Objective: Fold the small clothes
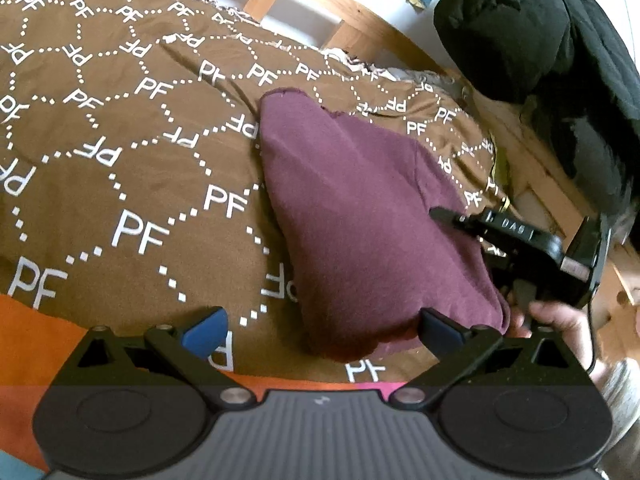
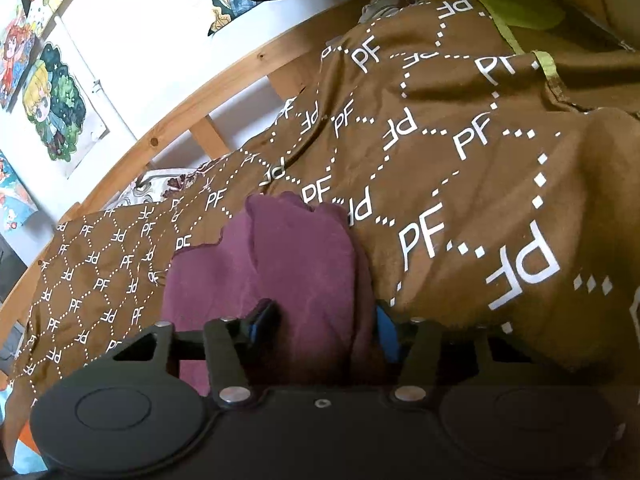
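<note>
A maroon garment (image 1: 360,208) lies folded on a brown bedspread (image 1: 120,128) printed with white PF letters. My left gripper (image 1: 320,332) is open wide at the bottom of the left wrist view, and the garment's near corner lies between its blue pads (image 1: 208,328) without touching them. My right gripper (image 1: 452,220) reaches in from the right, held by a hand (image 1: 556,320), with a finger over the garment's right edge. In the right wrist view the right gripper (image 2: 324,326) stands half open, a raised fold of the maroon garment (image 2: 280,256) between its jaws.
A wooden bed rail (image 2: 224,80) runs along the far side of the bed, with a white wall and cartoon posters (image 2: 56,108) behind it. Black clothing (image 1: 540,40) hangs at the upper right. An orange cloth (image 1: 36,340) lies at the near left.
</note>
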Demonstrator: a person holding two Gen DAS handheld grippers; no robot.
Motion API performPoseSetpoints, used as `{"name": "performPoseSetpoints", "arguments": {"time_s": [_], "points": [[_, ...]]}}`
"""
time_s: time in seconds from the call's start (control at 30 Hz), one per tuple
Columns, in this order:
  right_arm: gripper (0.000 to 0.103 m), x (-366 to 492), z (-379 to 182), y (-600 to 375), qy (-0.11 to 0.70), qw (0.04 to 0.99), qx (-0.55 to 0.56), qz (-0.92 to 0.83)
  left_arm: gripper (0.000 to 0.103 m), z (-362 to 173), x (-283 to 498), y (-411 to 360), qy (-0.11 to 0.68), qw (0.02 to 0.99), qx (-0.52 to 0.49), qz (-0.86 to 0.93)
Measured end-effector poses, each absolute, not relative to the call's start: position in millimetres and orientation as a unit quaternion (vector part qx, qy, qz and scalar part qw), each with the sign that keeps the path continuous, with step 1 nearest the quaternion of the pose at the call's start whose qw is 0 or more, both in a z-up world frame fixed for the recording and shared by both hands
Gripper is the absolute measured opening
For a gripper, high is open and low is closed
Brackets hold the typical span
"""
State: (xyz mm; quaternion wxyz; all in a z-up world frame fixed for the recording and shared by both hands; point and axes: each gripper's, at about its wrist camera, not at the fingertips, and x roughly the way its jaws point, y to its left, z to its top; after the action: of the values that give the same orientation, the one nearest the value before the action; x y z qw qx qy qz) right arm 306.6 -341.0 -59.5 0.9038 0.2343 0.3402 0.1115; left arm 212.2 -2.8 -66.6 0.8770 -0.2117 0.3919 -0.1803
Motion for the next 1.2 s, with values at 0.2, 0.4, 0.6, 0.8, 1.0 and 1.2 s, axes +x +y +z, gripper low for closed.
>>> {"name": "performPoseSetpoints", "arguments": {"time_s": [0.2, 0.4, 0.6, 0.8, 1.0, 1.2], "points": [[0.050, 304.9, -62.6, -338.7, 0.335, 0.906, 0.232, 0.112, 0.102, -53.7, 218.3, -1.6, 0.349, 0.888, -0.224, -0.198], [0.050, 305.6, -62.7, -339.0, 0.336, 0.905, 0.236, 0.114, 0.102, -60.6, 251.4, -12.3, 0.398, 0.869, -0.219, -0.195], [0.047, 304.9, -62.8, -340.0, 0.338, 0.901, 0.247, 0.115, 0.097, -70.3, 262.9, -12.4, 0.433, 0.841, -0.241, -0.218], [0.026, 304.3, -51.9, -330.5, 0.337, 0.905, 0.230, 0.124, 0.068, -62.1, 264.4, -14.2, 0.446, 0.835, -0.226, -0.229], [0.019, 294.7, -26.6, -306.7, 0.299, 0.925, 0.175, 0.155, 0.053, -39.2, 258.3, -13.1, 0.431, 0.851, -0.196, -0.226], [0.018, 282.3, 1.8, -257.1, 0.249, 0.940, 0.108, 0.207, 0.050, -7.2, 235.9, 8.9, 0.395, 0.885, -0.138, -0.203]]}}
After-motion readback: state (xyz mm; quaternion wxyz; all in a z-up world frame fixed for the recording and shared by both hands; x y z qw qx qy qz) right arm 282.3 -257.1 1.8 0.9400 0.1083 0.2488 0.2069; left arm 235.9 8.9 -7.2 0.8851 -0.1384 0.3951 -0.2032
